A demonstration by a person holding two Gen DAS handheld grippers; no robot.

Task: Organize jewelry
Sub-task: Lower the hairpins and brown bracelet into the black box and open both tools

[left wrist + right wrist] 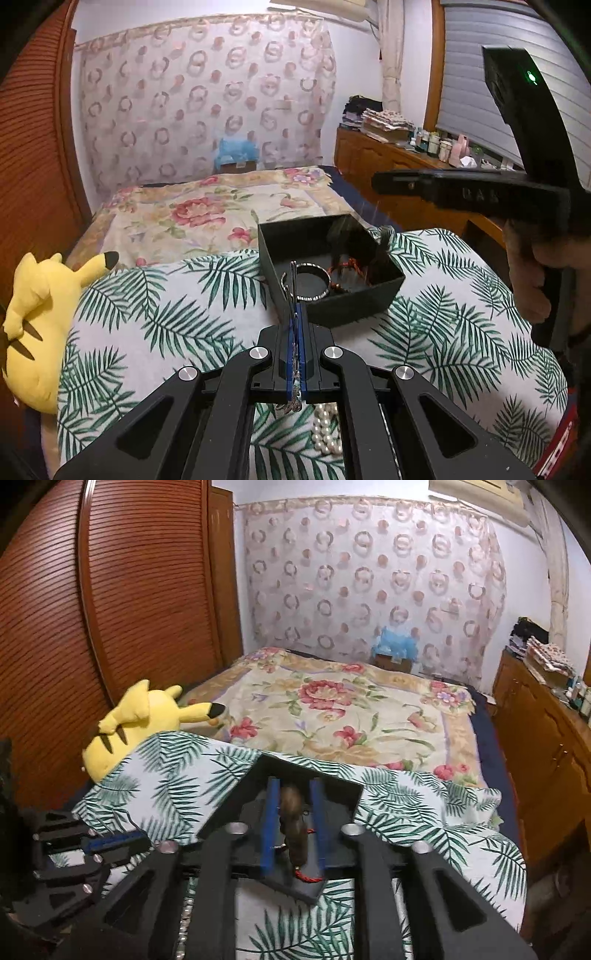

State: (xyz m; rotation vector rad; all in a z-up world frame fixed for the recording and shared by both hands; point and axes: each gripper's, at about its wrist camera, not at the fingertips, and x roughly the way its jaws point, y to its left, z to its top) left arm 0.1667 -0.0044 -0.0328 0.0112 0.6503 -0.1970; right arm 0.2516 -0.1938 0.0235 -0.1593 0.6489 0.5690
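Observation:
A black open box (354, 301) sits on the palm-leaf cloth (155, 314). Inside it lie a silver bangle (308, 284) and a red-brown cord bracelet (351, 267). My left gripper (295, 314) is shut on a thin silver piece of jewelry (293, 280) that sticks up at the box's near-left rim. My right gripper (294, 786) is open above the box (255, 786), with a brown bead bracelet (293, 823) on a red cord between its blue pads (269, 827); I cannot tell if the pads touch it. A white pearl strand (327, 432) lies under my left gripper.
A yellow plush toy (40, 317) lies at the left edge of the cloth. A floral blanket (207, 214) covers the bed beyond. A wooden dresser (399, 166) with bottles stands at the right, a wooden slatted wardrobe (110, 602) at the left.

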